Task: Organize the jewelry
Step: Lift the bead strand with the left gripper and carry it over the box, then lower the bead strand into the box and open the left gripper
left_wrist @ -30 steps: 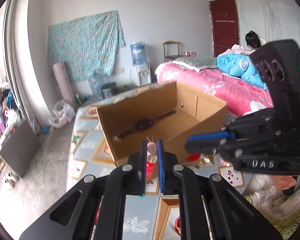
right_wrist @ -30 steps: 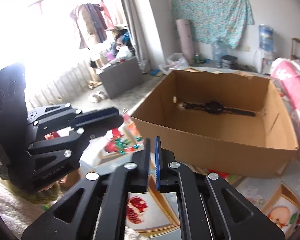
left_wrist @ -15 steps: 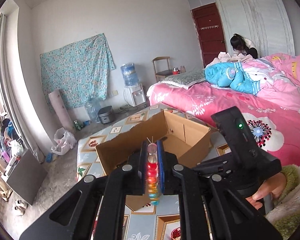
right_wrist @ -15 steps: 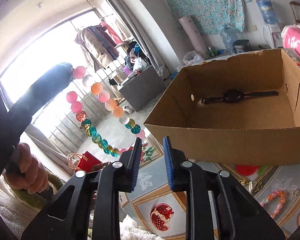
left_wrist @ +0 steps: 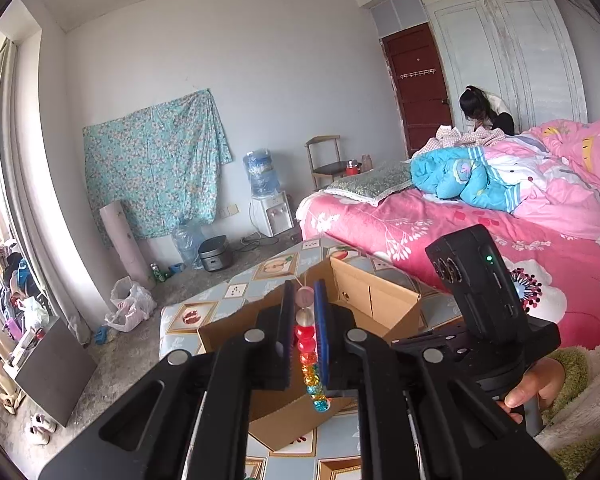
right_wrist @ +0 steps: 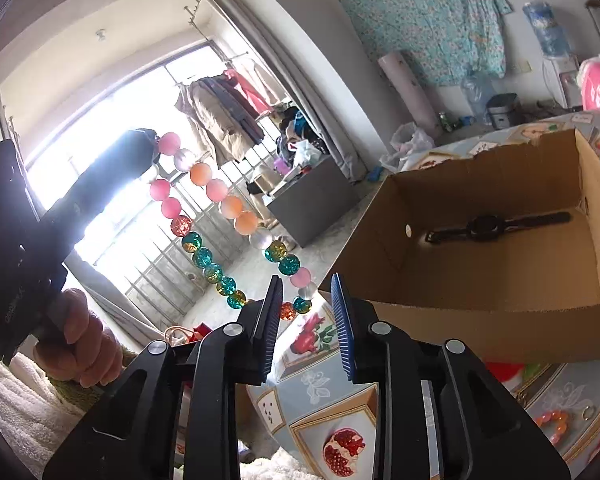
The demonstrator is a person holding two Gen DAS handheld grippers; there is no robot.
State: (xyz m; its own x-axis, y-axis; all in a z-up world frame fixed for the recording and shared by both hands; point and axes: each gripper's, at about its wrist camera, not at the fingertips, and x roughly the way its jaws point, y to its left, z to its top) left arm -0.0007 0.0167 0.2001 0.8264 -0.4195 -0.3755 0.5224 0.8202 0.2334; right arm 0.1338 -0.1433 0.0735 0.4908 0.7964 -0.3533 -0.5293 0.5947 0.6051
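Between the ribbed blue pads of my left hand-held gripper (left_wrist: 305, 312), clamped nearly closed, hangs a bead bracelet (right_wrist: 220, 216): round frosted pink, orange and crackled teal beads in a drooping loop above the table (right_wrist: 324, 408). My right hand-held gripper (right_wrist: 306, 300) has just been opening; its jaws stand apart, the loop's lowest beads between them, untouched. An open corrugated cardboard box (right_wrist: 480, 320) holds a black wristwatch (right_wrist: 488, 226). Glossy fruit-print tiles pattern the table; a pink bed (left_wrist: 440, 224) lies beyond.
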